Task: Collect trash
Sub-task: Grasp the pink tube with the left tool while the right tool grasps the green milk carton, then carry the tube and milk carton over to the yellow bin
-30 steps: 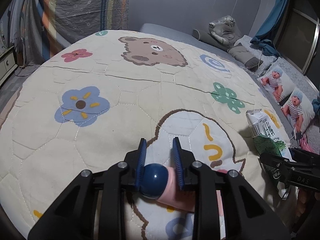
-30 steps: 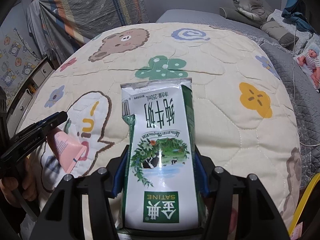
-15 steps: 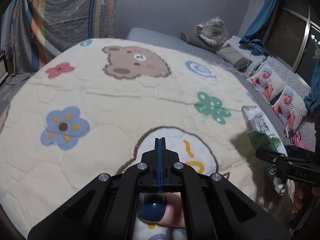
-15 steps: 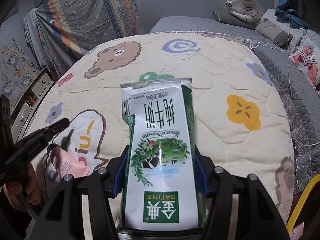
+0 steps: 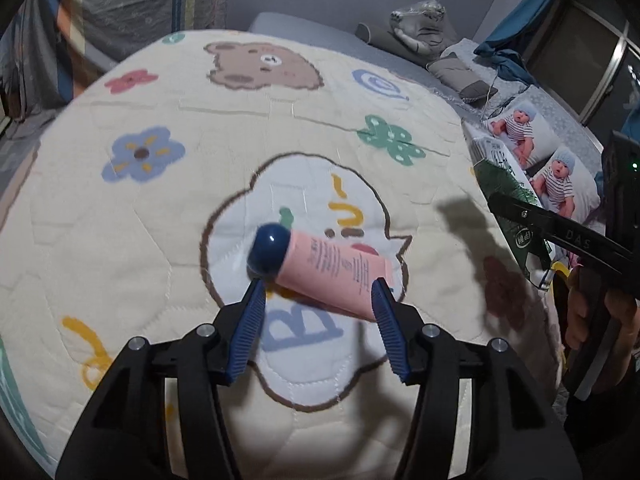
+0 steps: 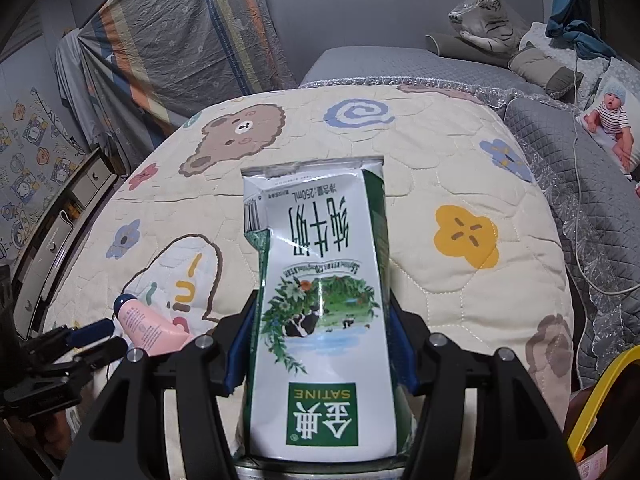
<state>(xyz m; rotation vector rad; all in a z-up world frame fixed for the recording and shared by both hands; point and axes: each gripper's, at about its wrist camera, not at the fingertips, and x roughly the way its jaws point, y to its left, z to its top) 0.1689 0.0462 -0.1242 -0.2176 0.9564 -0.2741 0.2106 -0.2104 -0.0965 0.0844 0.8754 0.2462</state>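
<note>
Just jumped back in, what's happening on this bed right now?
A person is collecting trash off the cream cartoon-print quilt, a handheld tool in each hand. The right tool is clamped on a green-and-white milk carton, held above the quilt. The left tool is open, its blue fingers either side of a pink tube with a dark blue cap lying on the quilt. Whether the fingers touch the tube is unclear; it is not gripped.

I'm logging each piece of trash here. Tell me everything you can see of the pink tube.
The pink tube is a soft squeeze tube with dark print and a rounded navy cap. It lies on its side on the cream quilt, cap pointing away to the left, flat crimped end right. The open left gripper straddles it; whether the fingers touch is unclear.
</note>
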